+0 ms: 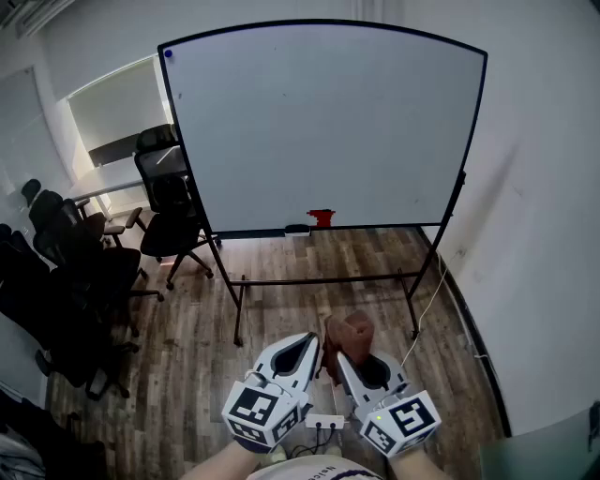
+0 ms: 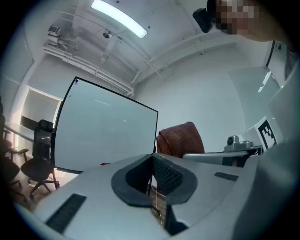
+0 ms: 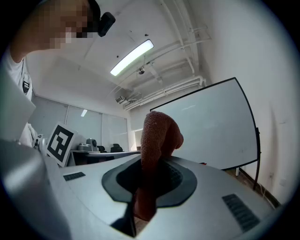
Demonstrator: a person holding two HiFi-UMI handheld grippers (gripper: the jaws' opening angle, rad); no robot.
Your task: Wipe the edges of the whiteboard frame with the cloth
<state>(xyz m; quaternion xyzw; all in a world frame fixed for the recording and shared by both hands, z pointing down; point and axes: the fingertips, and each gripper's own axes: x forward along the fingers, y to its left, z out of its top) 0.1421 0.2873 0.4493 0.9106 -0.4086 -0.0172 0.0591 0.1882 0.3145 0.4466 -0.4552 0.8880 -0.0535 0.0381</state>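
Cloth pinched in my right gripper, whiteboard far ahead.
My right gripper point(image 3: 149, 187) is clamped on the reddish cloth point(image 3: 157, 140), which sticks up out of its jaws in a bunched fold. My left gripper point(image 2: 152, 180) sits just left of it, its jaws drawn almost together with only a slit between them and nothing in it. The whiteboard point(image 1: 319, 122) stands on its stand point(image 1: 323, 278) at the far side, well apart from both grippers, and the cloth is clear of its dark frame point(image 1: 319, 21).
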